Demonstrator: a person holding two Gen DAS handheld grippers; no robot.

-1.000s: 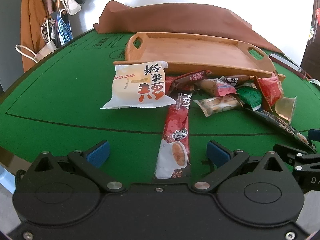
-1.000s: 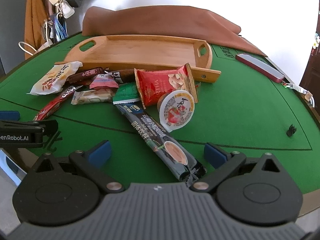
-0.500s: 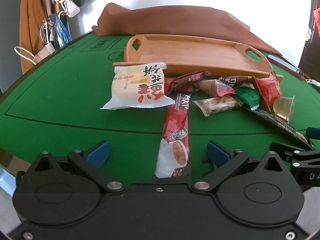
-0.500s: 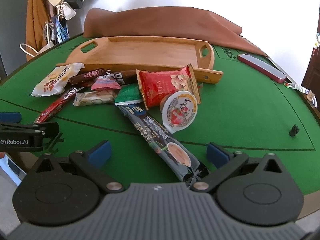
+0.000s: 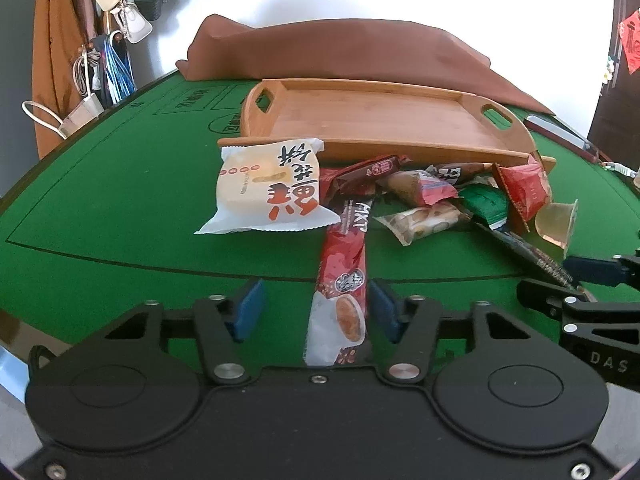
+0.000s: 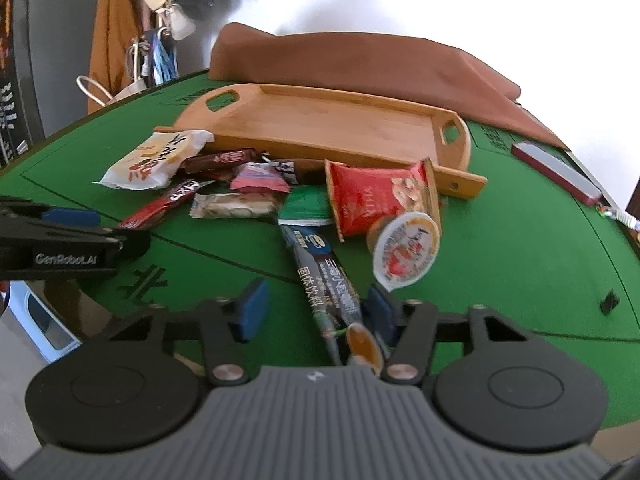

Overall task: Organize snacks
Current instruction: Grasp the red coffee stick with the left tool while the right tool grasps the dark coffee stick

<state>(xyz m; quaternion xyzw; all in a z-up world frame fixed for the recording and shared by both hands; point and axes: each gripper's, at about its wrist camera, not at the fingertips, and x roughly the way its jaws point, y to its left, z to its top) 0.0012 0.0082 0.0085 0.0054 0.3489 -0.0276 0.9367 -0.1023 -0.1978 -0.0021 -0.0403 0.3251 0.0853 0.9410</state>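
Note:
A pile of snack packs lies on the green table in front of an empty wooden tray (image 5: 380,120) (image 6: 320,124). My left gripper (image 5: 316,308) is half closed around the near end of a long red coffee stick (image 5: 344,276); its pads stand apart from the stick. My right gripper (image 6: 316,308) is half closed around the near end of a dark coffee stick (image 6: 324,276), whose end is lifting between the pads. A white pastry pack (image 5: 268,188) (image 6: 156,160), a red nut pack (image 6: 380,196) and a jelly cup (image 6: 404,252) lie in the pile.
A brown cloth (image 5: 360,52) is heaped behind the tray. A dark red phone (image 6: 556,172) lies at the right on the table. Bags and a coat hang at the far left (image 5: 100,40). The table edge runs just below both grippers.
Both grippers have moved forward over the stick ends and their jaws have narrowed from wide open to half closed. The dark stick's near end has tilted up.

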